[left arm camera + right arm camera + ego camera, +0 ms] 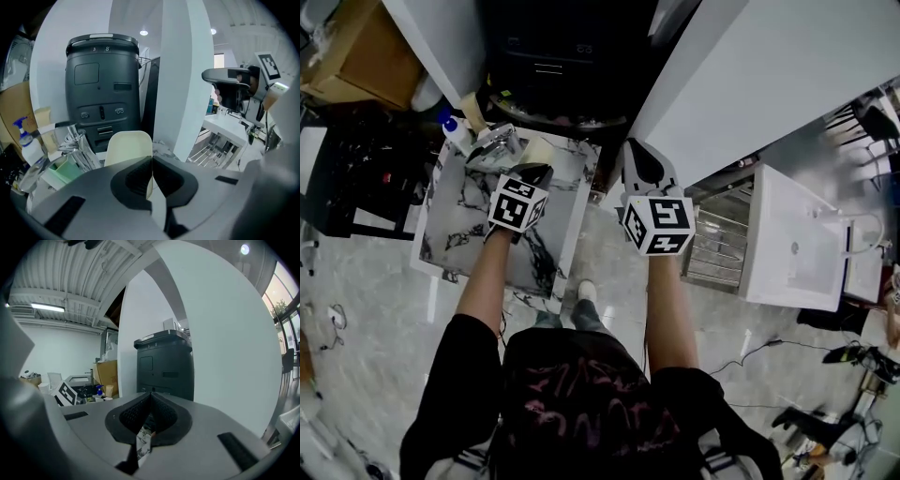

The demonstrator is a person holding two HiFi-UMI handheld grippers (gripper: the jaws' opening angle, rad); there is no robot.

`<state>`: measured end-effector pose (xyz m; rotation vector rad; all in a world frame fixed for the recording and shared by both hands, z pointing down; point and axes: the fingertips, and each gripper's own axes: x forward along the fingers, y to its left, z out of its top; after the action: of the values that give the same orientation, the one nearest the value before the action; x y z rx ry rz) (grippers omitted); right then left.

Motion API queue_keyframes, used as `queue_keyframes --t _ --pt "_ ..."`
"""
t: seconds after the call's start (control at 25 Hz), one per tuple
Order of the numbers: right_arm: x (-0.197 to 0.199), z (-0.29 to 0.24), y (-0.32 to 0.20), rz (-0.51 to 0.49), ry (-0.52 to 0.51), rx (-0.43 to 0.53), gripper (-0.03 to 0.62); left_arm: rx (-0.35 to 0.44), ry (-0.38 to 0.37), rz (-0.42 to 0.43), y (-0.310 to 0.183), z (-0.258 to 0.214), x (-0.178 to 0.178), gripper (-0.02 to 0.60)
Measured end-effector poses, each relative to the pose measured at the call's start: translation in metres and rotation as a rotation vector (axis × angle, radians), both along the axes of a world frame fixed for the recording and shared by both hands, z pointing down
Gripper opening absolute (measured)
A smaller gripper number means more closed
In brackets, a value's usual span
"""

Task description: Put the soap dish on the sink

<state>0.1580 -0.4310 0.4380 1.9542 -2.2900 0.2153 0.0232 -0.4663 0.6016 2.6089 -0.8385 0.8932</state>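
The cream soap dish [538, 150] [128, 146] hangs tilted over the far edge of a marble-patterned top [473, 220]. My left gripper [532, 174] [151, 162] is shut on the dish's near rim, and most of the dish sticks out beyond the jaws. My right gripper [641, 161] [150, 404] is held to the right of the marble top, in front of a white pillar [741, 84]. Its jaws are shut with nothing between them. A white sink [792, 246] [228, 125] stands well off to the right.
A chrome faucet [494, 143] [77, 140], a spray bottle [451, 131] [27, 140] and a green box [63, 171] crowd the marble top's far left. A black bin [548, 56] [103, 89] stands behind. A metal rack [717, 246] lies between pillar and sink.
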Motion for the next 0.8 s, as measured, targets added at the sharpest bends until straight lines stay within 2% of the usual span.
queue_keyframes --t 0.44,0.8 --pt "0.003 0.025 -0.012 0.020 0.001 -0.035 0.011 -0.174 -0.084 0.001 -0.015 0.073 0.006 0.020" --pt "0.012 0.035 -0.014 0.044 0.000 -0.051 0.011 -0.192 -0.122 0.037 -0.021 0.091 0.016 0.021"
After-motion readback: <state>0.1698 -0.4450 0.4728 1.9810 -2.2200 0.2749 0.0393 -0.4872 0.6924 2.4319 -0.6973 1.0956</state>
